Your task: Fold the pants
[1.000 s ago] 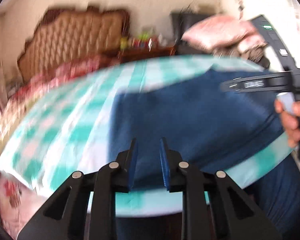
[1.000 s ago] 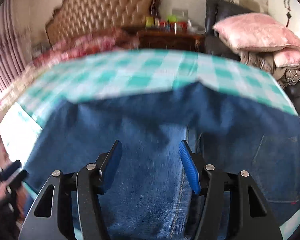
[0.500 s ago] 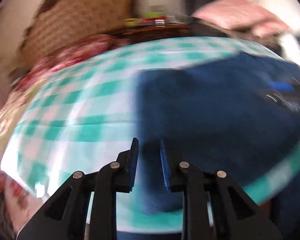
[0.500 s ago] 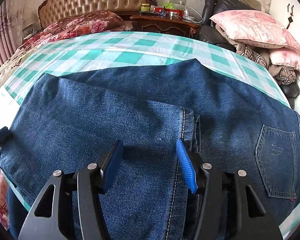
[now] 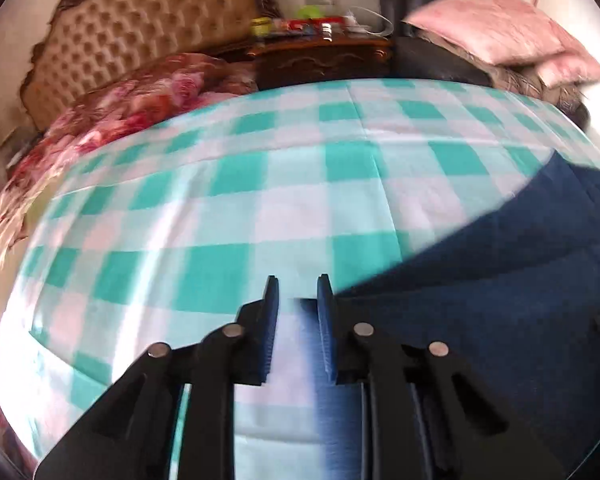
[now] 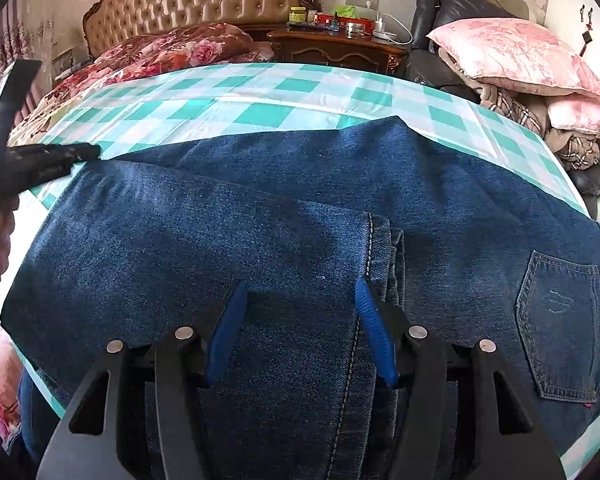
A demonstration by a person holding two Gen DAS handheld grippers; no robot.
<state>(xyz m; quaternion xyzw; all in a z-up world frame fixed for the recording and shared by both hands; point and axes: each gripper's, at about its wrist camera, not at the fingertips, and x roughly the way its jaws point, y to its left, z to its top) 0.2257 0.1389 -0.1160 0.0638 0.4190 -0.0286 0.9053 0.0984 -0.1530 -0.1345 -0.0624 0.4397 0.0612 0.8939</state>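
Right wrist view shows dark blue pants lying folded across a surface draped in teal-and-white checks, back pocket at the near right. Above them, the right gripper hovers with jaws parted and nothing between them. At the far left edge, the left gripper hangs over the pants' left end, its jaws narrowing with no cloth pinched. A bed stands beyond.

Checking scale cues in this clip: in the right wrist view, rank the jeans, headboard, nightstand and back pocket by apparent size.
1. Jeans, filling most of the frame.
2. Headboard.
3. Nightstand and back pocket: too alike to rank, and the pocket lies far nearer the camera.
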